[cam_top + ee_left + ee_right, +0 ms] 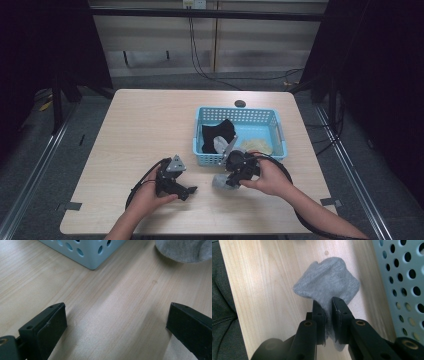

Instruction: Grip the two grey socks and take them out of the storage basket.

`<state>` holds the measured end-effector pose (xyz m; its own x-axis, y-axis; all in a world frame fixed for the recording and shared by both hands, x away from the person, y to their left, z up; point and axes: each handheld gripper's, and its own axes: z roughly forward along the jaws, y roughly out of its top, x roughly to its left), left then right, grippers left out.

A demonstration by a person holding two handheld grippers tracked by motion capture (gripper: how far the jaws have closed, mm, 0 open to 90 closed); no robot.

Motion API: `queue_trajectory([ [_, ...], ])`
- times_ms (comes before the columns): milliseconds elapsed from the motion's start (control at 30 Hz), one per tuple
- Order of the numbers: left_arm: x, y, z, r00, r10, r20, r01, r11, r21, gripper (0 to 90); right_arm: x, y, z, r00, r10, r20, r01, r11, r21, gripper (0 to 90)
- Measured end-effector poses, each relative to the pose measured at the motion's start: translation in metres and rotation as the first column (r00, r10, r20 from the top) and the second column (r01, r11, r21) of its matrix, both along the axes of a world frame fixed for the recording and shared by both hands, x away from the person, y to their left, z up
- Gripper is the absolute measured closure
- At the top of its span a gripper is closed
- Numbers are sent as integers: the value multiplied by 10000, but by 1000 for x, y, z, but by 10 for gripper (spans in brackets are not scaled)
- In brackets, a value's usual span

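A grey sock [329,282] hangs bunched from my right gripper [328,304], whose jaws are shut on its fabric just above the wooden table. From the high view that sock [220,181] sits in front of the blue basket [280,131], under my right gripper [231,179]. My left gripper [190,190] rests low over the table to the left, open with nothing between its jaws. Its black fingers [51,323] stand wide apart in the left gripper view, with the sock's edge [183,250] at the top right.
The basket holds a black garment [216,135], a grey piece and a pale yellowish item [257,146]. A corner of the basket [85,252] lies just ahead of the left gripper. Bare tabletop [145,125] spreads to the left and back.
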<state>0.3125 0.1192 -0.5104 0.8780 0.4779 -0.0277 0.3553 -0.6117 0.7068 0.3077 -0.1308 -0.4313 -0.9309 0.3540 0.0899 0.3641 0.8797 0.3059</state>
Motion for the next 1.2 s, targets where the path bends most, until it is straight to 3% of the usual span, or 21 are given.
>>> queue_trajectory([
  [133,0,0,0,10000,0,0,0,10000,2,23,0,-1,-1,10000,-42,-29,42,10000,-60,800],
  [500,0,0,0,10000,0,2,0,10000,1,24,-3,-7,-1,9995,-183,-245,179,9997,-175,576],
  [600,0,0,0,10000,2,2,-2,10000,-2,24,-3,-9,1,9993,-261,-254,256,9994,-230,549],
  [833,0,0,0,10000,4,0,-4,10000,-3,23,1,-18,23,9976,-660,-195,666,9972,332,464],
  [1200,0,0,0,10000,5,-4,-5,10000,-4,23,24,-24,49,9949,-1008,-60,1009,9921,745,458],
])
